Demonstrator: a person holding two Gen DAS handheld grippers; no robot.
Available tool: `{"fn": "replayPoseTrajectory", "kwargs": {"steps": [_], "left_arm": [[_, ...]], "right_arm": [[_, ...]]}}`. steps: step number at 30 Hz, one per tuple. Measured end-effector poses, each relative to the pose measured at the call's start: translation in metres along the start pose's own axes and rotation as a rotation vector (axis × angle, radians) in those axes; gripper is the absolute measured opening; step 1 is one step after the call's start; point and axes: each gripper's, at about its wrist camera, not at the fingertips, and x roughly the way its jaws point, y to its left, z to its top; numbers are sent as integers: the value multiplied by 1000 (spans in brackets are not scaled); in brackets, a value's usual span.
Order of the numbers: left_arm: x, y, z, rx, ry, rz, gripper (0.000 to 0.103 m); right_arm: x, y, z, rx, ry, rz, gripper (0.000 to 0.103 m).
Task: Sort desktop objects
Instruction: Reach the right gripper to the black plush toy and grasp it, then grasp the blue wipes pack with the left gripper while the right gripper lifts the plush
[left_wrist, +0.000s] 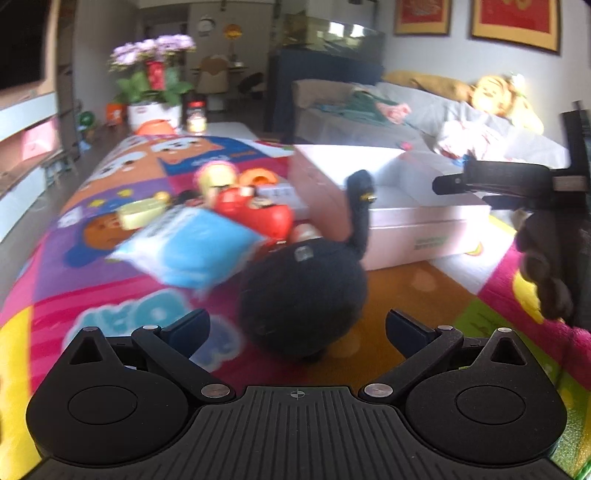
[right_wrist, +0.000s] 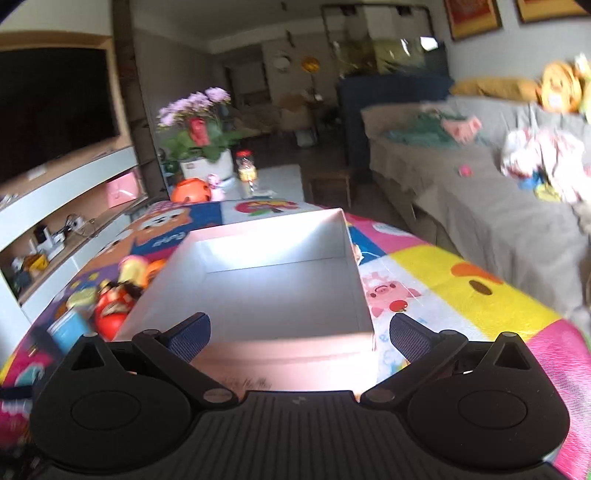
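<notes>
My left gripper (left_wrist: 297, 326) is open, low over the colourful play mat, with a round black pouch-like object with a strap (left_wrist: 304, 291) lying just ahead between its fingers. Behind it lie a blue packet (left_wrist: 188, 247), a red toy (left_wrist: 255, 214), a pale yellow-green case (left_wrist: 142, 212) and a pink-yellow toy (left_wrist: 218, 177). The white open box (left_wrist: 388, 192) stands to the right. My right gripper (right_wrist: 299, 334) is open and empty, hovering over the near edge of the empty white box (right_wrist: 266, 295). The red toy (right_wrist: 112, 306) shows left of the box.
The right hand-held gripper (left_wrist: 517, 181) shows at the right edge of the left wrist view. A flower pot (right_wrist: 205, 147), an orange ball (right_wrist: 190, 190) and a jar (right_wrist: 246, 166) stand at the mat's far end. A grey sofa (right_wrist: 480, 206) runs along the right.
</notes>
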Motion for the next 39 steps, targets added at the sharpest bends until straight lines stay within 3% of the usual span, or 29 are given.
{"fn": "replayPoseTrajectory", "kwargs": {"steps": [4, 9, 12, 14, 17, 21, 25, 27, 30, 34, 39], "left_arm": [[-18, 31, -6, -80, -20, 85, 103], [-28, 61, -4, -203, -56, 140, 103], [-32, 71, -2, -255, -73, 163, 103], [-32, 76, -1, -275, -83, 187, 103], [-33, 81, -3, -291, -92, 213, 103], [-37, 85, -10, -325, -122, 248, 103], [-40, 87, -12, -320, -111, 232, 103], [-40, 87, -11, -300, -115, 221, 103], [-34, 85, -3, -238, -117, 190, 103], [-11, 80, 17, -135, -106, 183, 103], [22, 72, 33, -235, -21, 133, 103]], "right_arm": [[26, 14, 3, -13, 13, -6, 103], [28, 41, -2, -68, 37, 137, 103], [0, 66, -9, -160, -76, 109, 103], [-20, 88, -17, -251, -116, 176, 103], [-33, 123, -30, -359, -25, 353, 103], [-19, 168, -58, -499, 93, 434, 103], [2, 191, -74, -536, 129, 378, 102], [3, 191, -73, -542, 138, 346, 87], [-13, 169, -69, -473, 144, 344, 87], [-48, 129, -72, -411, 85, 259, 87], [-77, 89, -90, -331, -29, 72, 87]]}}
